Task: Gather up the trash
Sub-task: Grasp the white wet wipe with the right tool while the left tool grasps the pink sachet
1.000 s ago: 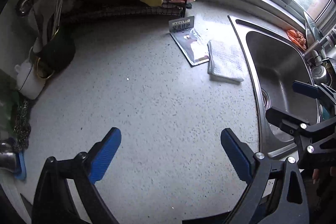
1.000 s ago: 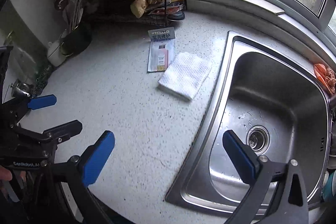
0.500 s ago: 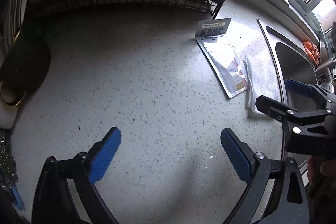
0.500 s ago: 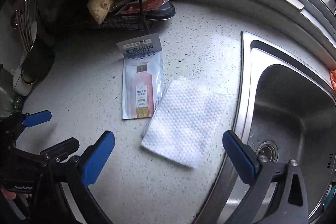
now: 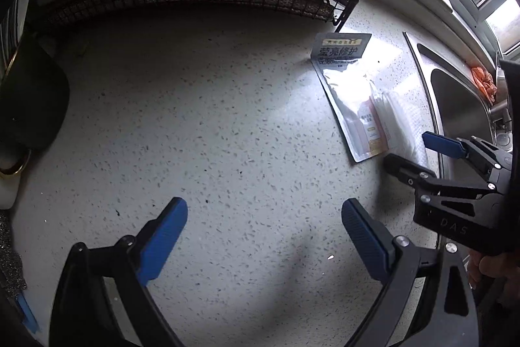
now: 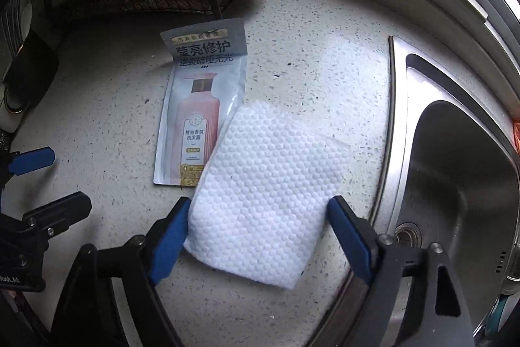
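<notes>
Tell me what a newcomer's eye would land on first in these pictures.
First, the white dimpled cloth lying on the speckled counter, framed by the right gripper, whose blue jaws have just been closing around it, the left pad at its edge. Next, the shampoo sachet beside it, one corner tucked under the cloth, and the steel sink at the right. The left gripper hangs open over bare counter.

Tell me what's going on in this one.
A person is clearing trash off a kitchen counter with two handheld claws. The right claw has just been closing around a white textured wipe, which partly overlaps a shampoo sachet beside the sink; its fingers straddle the wipe without a firm pinch yet. The left claw hangs open over bare counter.
</notes>
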A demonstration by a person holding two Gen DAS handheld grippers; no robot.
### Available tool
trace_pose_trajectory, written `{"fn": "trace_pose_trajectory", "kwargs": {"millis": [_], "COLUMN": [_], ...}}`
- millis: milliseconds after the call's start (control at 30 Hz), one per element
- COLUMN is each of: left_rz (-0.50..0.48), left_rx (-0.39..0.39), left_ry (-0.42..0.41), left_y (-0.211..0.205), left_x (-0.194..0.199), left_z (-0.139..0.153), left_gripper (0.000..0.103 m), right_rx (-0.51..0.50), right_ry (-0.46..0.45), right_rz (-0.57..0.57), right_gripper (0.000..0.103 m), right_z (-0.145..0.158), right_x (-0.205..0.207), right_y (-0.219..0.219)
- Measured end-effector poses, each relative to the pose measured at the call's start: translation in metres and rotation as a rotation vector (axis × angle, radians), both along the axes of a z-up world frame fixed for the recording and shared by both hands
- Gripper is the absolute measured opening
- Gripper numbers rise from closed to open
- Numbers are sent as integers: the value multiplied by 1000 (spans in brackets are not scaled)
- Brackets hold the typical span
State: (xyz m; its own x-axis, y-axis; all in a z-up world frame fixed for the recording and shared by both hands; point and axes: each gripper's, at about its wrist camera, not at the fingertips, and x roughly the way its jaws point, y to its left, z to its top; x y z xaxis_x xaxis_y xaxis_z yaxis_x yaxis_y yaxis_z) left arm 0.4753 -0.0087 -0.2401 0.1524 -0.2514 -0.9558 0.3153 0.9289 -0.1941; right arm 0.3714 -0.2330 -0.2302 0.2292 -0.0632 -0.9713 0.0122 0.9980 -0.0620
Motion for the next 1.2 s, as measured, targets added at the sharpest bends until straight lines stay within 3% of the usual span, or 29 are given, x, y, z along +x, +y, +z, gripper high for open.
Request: {"fn": "trace_pose_trajectory", "kwargs": {"millis": [33, 67, 133, 300, 467, 633, 767, 900, 1000, 1200], "left_rz": [-5, -7, -12, -52, -218, -266, -290, -360, -448, -729], "left_rx": [4, 11, 21, -4, -5, 12, -18, 16, 27, 86], "left_ry": [-1, 1, -2, -31, -89, -105, -108, -129, -161, -217], "left_y": [-2, -4, -10, -22, -45, -74, -106, -136, -161, -192], "left_x": [-1, -1, -2, 3, 21, 44, 53, 52, 55, 54], "left_z": [1, 2, 3, 13, 25, 25, 20, 11, 13, 18], "left_gripper": [95, 95, 95, 95, 95, 95, 95, 95, 95, 95], "right_rx": [1, 2, 10, 68, 81, 103, 104, 105, 101, 109], "right_ry": [-5, -11, -16, -6, -13, -28, -41, -52, -58, -50], "right_rz": [5, 11, 15, 1, -35, -102, -136, -159, -177, -211], "right_gripper": [54, 46, 15, 10, 10, 10, 10, 10, 10, 10], "right_z": [3, 5, 9, 13, 19, 30, 35, 37, 39, 36], "right_x": [1, 1, 2, -2, -28, -46, -53, -54, -58, -60], "right_y": [1, 1, 2, -7, -32, -64, -82, -97, -101, -105]}}
